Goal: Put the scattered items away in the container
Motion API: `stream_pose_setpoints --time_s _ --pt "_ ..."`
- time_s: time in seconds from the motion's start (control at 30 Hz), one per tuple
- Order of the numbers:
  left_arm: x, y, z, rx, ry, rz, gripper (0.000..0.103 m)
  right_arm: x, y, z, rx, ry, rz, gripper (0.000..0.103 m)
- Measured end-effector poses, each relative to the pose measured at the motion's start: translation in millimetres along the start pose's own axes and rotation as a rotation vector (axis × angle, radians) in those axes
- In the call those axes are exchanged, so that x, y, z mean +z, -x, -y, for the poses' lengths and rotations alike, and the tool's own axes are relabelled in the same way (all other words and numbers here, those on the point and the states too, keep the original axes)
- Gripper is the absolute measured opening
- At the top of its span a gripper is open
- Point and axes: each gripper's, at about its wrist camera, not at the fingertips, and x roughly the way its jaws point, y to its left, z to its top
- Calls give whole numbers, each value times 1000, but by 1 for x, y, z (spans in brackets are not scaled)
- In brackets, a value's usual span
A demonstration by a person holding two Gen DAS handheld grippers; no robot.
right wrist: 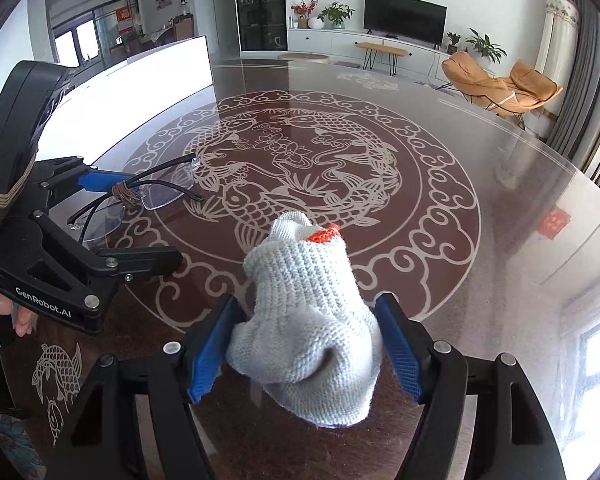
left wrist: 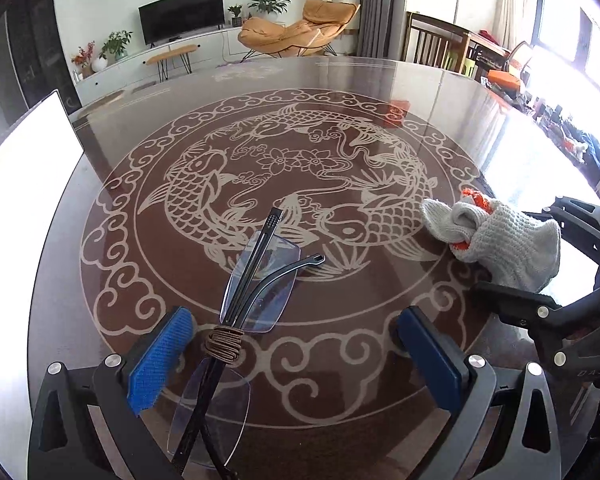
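Now both tongs gape: right tongs (right wrist: 306, 350) should squeeze the bunched grey knitted glove (right wrist: 306, 320) centrally, left tongs (left wrist: 296, 354) straddling rimless black-armed spectacles (left wrist: 244, 300).

Surface: round dark table (left wrist: 440, 92) under glass, pale koi and cloud pattern
Near left side: folded rimless glasses (left wrist: 260, 284), brown cord wound around them
Near right side: crumpled grey knit glove (right wrist: 312, 320), orange trim
Left edge: white container (right wrist: 140, 92)

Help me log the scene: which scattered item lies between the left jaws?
The folded glasses, rimless with dark arms, lie between the open left jaws; the knitted white glove sits between the right jaws.
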Motion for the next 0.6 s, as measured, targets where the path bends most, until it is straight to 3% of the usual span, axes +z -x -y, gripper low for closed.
stream_pose_setpoints --time_s 0.03,0.2,0.6 --pt "8 -16 -12 3 1 1 103 0 0 0 0 0 0 72" --pt "16 -22 -15 -10 -8 1 103 0 1 0 0 0 0 72" --pt "13 -20 -11 -9 -9 1 103 0 -1 0 -3 2 0 72"
